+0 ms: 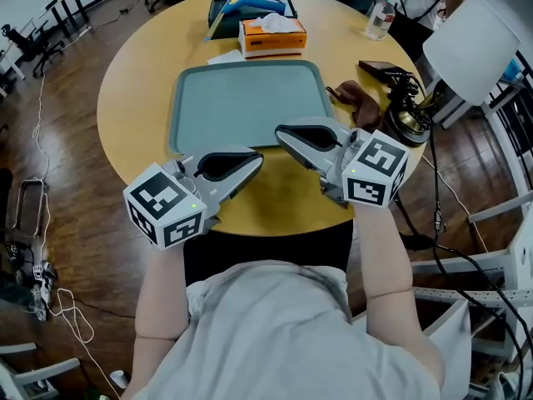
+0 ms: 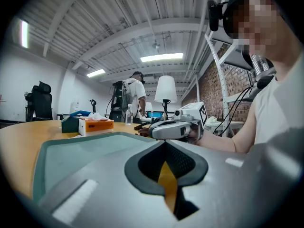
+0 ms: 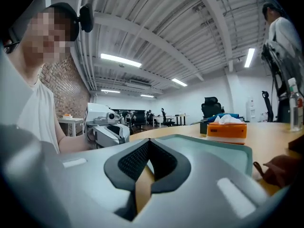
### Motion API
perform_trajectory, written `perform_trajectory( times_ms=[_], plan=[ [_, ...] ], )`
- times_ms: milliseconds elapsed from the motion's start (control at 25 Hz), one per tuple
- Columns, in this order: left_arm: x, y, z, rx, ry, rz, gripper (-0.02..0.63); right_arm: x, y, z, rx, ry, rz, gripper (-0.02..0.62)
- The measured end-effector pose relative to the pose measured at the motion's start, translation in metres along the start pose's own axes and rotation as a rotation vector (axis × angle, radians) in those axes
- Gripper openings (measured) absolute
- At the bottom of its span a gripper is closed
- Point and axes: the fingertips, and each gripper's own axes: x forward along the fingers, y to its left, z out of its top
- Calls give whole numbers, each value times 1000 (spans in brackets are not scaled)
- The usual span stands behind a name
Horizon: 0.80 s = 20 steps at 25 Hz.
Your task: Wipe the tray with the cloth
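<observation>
A grey-green tray [image 1: 250,107] lies empty in the middle of the round wooden table [image 1: 133,82]. Crumpled on the table just off the tray's right edge is a brown cloth [image 1: 354,102]. My left gripper [image 1: 256,158] hovers over the table's near edge at the tray's front rim, shut and empty. To its right, my right gripper [image 1: 281,132] is over the tray's front right corner, also shut with nothing in it, its tip pointing left, away from the cloth. In the right gripper view the tray [image 3: 213,151] spreads beyond the closed jaws and the cloth [image 3: 280,170] shows at the far right.
An orange tissue box [image 1: 272,36] and a dark box [image 1: 250,8] stand behind the tray. A water bottle [image 1: 381,15], a black flat item [image 1: 379,69], headphones with cables [image 1: 408,119] and a white lamp shade [image 1: 470,36] crowd the right side.
</observation>
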Motion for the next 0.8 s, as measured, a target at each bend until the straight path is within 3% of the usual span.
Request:
perform_trajectory(
  times_ms=[800],
  plan=[
    [2, 0, 1, -3, 10, 4, 0, 3, 0, -8, 15, 47, 12, 2]
  ],
)
